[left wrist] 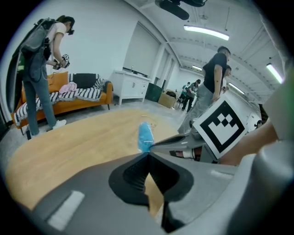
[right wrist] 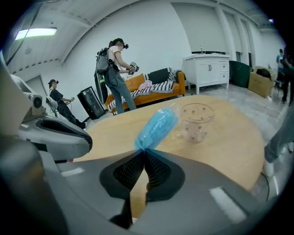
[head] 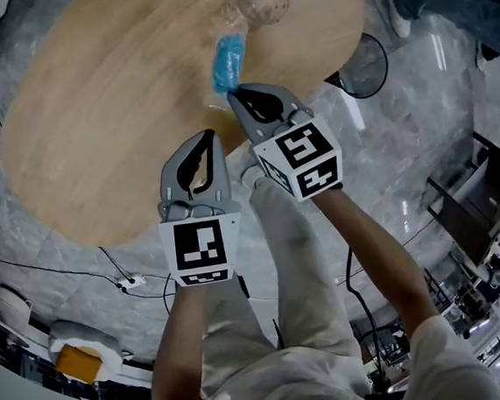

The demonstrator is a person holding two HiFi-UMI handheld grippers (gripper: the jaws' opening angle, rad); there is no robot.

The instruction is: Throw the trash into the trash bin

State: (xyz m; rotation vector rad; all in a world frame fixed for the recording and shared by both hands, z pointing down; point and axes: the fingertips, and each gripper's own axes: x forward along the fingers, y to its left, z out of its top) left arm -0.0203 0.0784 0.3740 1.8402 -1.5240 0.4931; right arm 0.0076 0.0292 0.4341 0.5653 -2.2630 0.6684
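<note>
There is one piece of trash (right wrist: 158, 126): a crumpled blue wrapper with a clear film end. It is pinched by its near end in the fingers of the right gripper (right wrist: 144, 151), which are closed tight on it. The wrapper sticks out from the fingertips over the surface (head: 93, 122) towards one clear plastic cup (right wrist: 196, 120) with small dots. The film end reaches the cup's side, but I cannot tell whether they touch.

The left gripper (left wrist: 148, 155) is just beside the right one. Its fingers are together with nothing between them.

The surface is a single rounded wooden tabletop, bare apart from the cup. Around it are a grey marbled floor (head: 420, 134) with cables, one orange sofa (right wrist: 151, 87) with striped cushions, one white cabinet (right wrist: 206, 69) and white walls. Several people stand about the room.
</note>
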